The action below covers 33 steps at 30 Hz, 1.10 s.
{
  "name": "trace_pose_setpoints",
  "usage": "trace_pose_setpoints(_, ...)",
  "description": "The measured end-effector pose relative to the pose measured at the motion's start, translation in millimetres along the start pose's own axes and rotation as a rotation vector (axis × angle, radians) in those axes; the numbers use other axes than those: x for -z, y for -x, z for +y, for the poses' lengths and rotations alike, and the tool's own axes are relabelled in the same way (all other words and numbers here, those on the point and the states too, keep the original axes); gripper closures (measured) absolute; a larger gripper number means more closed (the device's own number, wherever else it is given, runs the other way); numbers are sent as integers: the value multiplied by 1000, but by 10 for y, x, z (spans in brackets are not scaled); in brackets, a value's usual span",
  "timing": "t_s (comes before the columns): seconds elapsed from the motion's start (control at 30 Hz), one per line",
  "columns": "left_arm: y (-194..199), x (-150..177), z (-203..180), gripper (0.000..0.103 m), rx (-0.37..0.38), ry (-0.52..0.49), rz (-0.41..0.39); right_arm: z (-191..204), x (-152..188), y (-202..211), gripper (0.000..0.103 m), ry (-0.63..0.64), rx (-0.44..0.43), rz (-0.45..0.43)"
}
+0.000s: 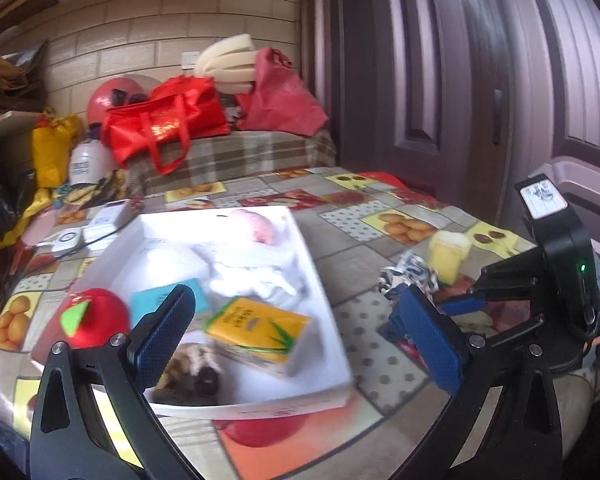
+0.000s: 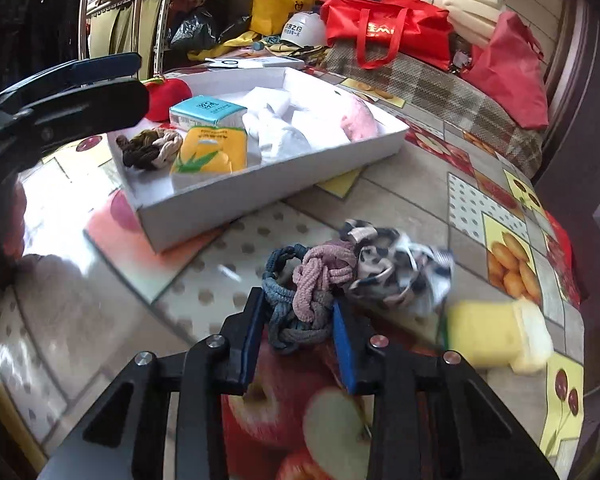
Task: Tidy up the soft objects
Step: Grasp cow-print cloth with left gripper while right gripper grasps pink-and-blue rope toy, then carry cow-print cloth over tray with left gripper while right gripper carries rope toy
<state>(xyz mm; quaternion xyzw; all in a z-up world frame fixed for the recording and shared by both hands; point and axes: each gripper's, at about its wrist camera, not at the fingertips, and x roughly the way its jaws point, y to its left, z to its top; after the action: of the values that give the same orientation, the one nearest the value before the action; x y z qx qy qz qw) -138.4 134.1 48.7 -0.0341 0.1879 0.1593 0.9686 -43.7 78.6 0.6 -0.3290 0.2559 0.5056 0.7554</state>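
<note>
Gripping a braided hair-tie bundle (image 2: 300, 300), the right tool (image 2: 296, 320) sits nearest the lens in the right wrist view, its blue pads narrowed onto the blue-grey and pink bands. The bundle rests on the counter (image 2: 400, 184), touching a black-and-white patterned scrunchie (image 2: 396, 272) at its 2 o'clock. A yellow sponge (image 2: 496, 336) lies just beside that at 4 o'clock, blurred.

Further out, at 11 o'clock from the bundle, stands the white tray (image 2: 228, 208). It already holds a brown braided tie (image 2: 148, 148), a yellow tissue pack (image 2: 212, 152), a teal tissue pack (image 2: 206, 114), white cloth (image 2: 276, 128) and a pink plush (image 2: 358, 120). A red plush apple (image 2: 168, 94) lies outside the tray, against its far left corner.

The left tool (image 1: 296, 328), seen in the left wrist view, hangs above the tray's near edge with jaws wide and nothing between them.

Beyond the counter, at 12 o'clock, a plaid-covered bed (image 2: 440, 80) carries red bags (image 2: 388, 28).

Judged progress: more than half done. Five soft items are in the tray; the bundle is gripped but not yet lifted clear, and the scrunchie, sponge and probably the apple remain to be placed.
</note>
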Motion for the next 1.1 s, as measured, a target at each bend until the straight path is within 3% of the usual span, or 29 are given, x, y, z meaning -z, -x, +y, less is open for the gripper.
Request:
trace_pose_setpoints(0.1, -242, -51, -431, 0, 80, -73, 77, -424, 292, 342, 71, -103, 70, -20)
trace_pose_setpoints(0.2, -685, -116, -791, 0, 69, -115, 212, -949, 590, 398, 71, -230, 182, 45)
trace_pose_setpoints(0.3, -1072, -170, -957, 0, 73, -102, 307, -1339, 786, 488, 71, -369, 177, 42)
trace_pose_setpoints(0.43, -1270, -250, -1107, 0, 115, -95, 307, -1427, 893, 576, 71, -414, 131, 5)
trace_pose_setpoints(0.63, -1639, -318, -1303, 1, 68, -164, 371, -1528, 934, 582, 71, -448, 57, -9)
trace_pose_setpoints(0.67, -1679, -298, -1292, 12, 67, -164, 389, -1544, 935, 580, 71, -456, 48, -11)
trace_pose_setpoints(0.7, -1703, -287, -1289, 44, 74, -164, 404, -1553, 943, 580, 71, -464, 38, -12)
trace_pose_setpoints(0.8, -1622, -289, -1247, 60, 115, -143, 374, -1535, 976, 579, 71, -482, 9, -9)
trace_pose_setpoints(1.03, -1089, -248, -1143, 61, 142, -106, 213, -1400, 1000, 733, 71, -475, 50, -73)
trace_pose_setpoints(1.1, -999, -228, -1096, 61, 147, -96, 207, -1372, 960, 787, 73, -477, 44, -106)
